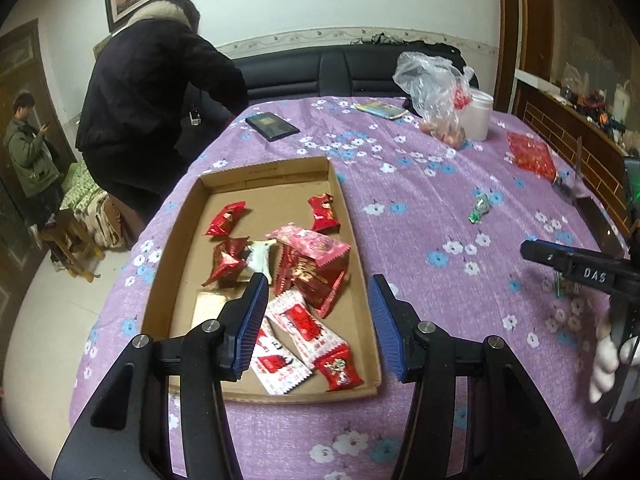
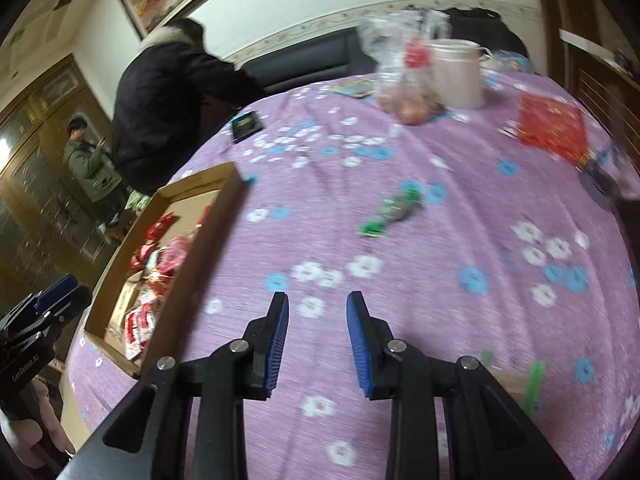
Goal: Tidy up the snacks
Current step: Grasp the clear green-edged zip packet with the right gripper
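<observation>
A shallow cardboard tray point(image 1: 360, 236) on the purple flowered tablecloth holds several red, pink and white snack packets point(image 1: 308, 264). My left gripper point(image 1: 318, 292) hovers open and empty over the tray's near end. A green wrapped candy point(image 1: 480, 208) lies loose on the cloth to the right of the tray; it also shows in the right wrist view point(image 2: 394, 208). My right gripper point(image 2: 318, 312) is open and empty above bare cloth, short of the candy. The tray point(image 2: 200, 248) is to its left. The right gripper's body point(image 1: 580, 268) shows in the left wrist view.
At the table's far side are a clear plastic bag of fruit point(image 1: 436, 96), a white tub point(image 1: 478, 116), a dark tablet point(image 1: 272, 126), a booklet point(image 1: 382, 110) and a red packet point(image 1: 530, 154). A person in a black coat point(image 1: 148, 92) bends beside the table.
</observation>
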Available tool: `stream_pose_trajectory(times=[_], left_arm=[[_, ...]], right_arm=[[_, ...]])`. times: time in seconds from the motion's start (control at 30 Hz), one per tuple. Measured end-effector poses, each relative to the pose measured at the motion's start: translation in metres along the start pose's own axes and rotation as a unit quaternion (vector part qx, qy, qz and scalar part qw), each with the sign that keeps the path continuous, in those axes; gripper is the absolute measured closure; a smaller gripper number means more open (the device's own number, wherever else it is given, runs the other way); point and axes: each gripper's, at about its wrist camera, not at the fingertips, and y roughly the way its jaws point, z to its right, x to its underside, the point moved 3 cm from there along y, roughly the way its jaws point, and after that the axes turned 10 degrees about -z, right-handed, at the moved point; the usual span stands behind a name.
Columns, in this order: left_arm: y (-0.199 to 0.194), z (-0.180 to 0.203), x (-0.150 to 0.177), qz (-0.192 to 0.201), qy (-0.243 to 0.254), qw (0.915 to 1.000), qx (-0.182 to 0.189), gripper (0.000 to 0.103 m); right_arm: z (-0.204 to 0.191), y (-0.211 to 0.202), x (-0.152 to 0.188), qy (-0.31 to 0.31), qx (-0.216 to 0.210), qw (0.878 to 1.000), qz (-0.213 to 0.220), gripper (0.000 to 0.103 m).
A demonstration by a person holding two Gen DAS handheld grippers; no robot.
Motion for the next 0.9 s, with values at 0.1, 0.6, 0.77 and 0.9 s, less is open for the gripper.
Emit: stream_pose_trajectory(times=[0.1, 0.6, 0.77, 0.9], left_arm=[[0.003, 0.008, 0.0, -0.006, 0.008, 1.0, 0.001, 0.051], [0.021, 0.035, 0.0, -0.027, 0.029, 0.9992, 0.005, 0.051], [0.027, 0.044, 0.001, -0.034, 0.034, 0.9988, 0.01, 0.051], [0.032, 0.05, 0.002, -0.041, 0.041, 0.9982, 0.013, 0.051]], right_arm=[[0.018, -0.003, 0.004, 0.019, 0.0, 1.0, 0.002, 0.07], [0.071, -0.017, 0.019, 0.07, 0.003, 0.997, 0.014, 0.07], [0.09, -0.02, 0.024, 0.096, 0.004, 0.995, 0.02, 0.07], [0.098, -0.021, 0.026, 0.109, 0.005, 0.994, 0.029, 0.07]])
